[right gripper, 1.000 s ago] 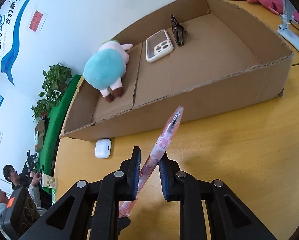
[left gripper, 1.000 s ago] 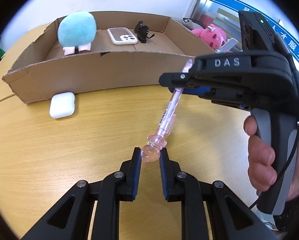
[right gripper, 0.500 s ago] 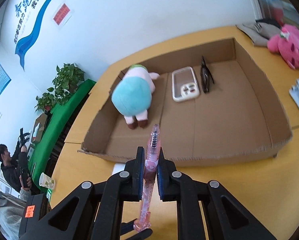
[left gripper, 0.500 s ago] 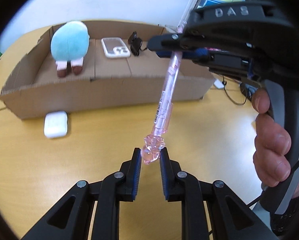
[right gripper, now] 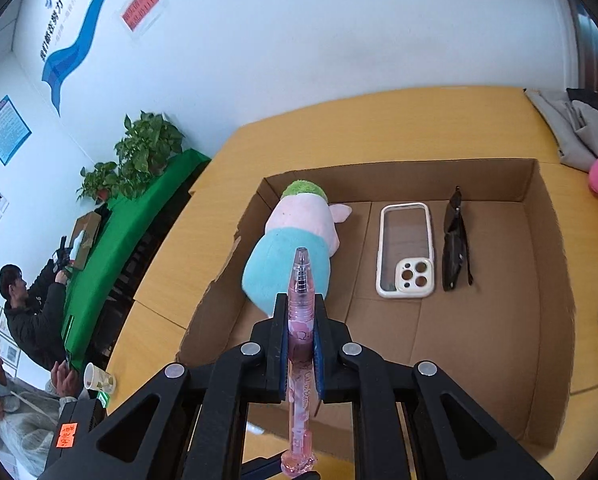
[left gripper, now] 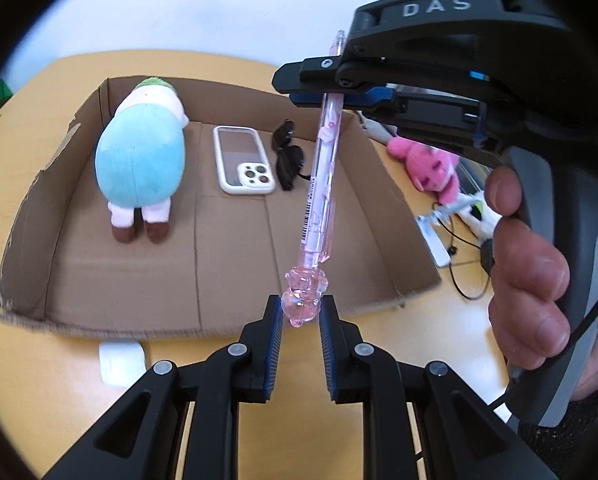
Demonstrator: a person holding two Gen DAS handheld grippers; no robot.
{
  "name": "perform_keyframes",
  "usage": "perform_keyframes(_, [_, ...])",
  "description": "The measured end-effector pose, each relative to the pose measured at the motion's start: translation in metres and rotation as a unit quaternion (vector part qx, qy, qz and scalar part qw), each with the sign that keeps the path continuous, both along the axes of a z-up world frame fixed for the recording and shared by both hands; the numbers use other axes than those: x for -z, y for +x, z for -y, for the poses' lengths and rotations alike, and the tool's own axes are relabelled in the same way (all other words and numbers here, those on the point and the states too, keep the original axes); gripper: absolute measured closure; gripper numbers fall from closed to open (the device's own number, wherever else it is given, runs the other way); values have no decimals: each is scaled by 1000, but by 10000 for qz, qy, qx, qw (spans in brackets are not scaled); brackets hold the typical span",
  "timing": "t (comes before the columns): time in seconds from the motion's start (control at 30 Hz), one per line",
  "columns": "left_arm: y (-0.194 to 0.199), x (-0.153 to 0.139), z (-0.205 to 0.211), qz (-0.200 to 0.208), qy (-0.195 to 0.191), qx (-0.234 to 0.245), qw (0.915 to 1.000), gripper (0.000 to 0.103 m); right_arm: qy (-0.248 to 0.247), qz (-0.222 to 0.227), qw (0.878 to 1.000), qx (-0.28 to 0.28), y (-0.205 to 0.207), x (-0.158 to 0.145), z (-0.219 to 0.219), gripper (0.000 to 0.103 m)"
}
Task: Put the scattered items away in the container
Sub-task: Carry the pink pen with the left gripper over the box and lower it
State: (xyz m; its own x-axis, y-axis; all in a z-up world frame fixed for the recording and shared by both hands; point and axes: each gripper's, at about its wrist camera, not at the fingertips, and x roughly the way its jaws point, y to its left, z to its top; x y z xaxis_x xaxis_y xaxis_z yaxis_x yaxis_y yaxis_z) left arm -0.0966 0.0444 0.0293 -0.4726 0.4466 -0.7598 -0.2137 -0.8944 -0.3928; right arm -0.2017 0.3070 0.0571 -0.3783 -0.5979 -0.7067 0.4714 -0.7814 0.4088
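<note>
Two grippers, one pen: both hold the same pink pen over the cardboard box.
Earbud case (left gripper: pixel 121 362): white, lying on the surface (left gripper: pixel 39 392) just outside the box's near wall, at the far left of the left wrist view; not yet tidied.
Cardboard box (left gripper: pixel 39 208): open-topped and shallow; it lies ahead of and below both grippers.
Plush toy (left gripper: pixel 141 160): teal and white, lying in the left part of the box.
Phone case (left gripper: pixel 241 160): flat on the box floor, right of the plush toy.
Black item (left gripper: pixel 287 156): small and dark, just right of the phone case; I cannot tell what it is.
Left gripper (left gripper: pixel 301 312): clenched on the pen's knobbly pink cap end, its blue pads pressing both sides.
Pink pen (left gripper: pixel 319 192): in the air above the box floor, its long axis running from the left gripper up and away to the right gripper; its tip pokes out past the right gripper's fingers.
Right gripper (right gripper: pixel 301 320): clamped on the pen's barrel nearer the tip, a person's hand (left gripper: pixel 527 280) around its grip.
Key relation: the pen points across the near wall into the box, with free floor directly beneath it between the plush toy and the phone case.
Likely next: lowering and letting go with both grippers together, so the pen does not swing.
Pink plush (left gripper: pixel 429 164): on the surface outside the box's right wall.
</note>
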Motion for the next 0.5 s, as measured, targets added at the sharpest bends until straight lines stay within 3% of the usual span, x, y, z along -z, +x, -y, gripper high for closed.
perform_keyframes(0.17, [-49,22,11,669,-26,-174,9976,85,263,535,9982,-83,-53,36,30,92])
perform_keyframes(0.33, [-86,55,27,1435,98,-318,9891,86,267,1204,9924,-14,-96,90,47,92])
perform_keyframes(0.5, [-107,80,28,1991,-101,-218,9797,86,284,1724,9846,103,-118,138,49,92])
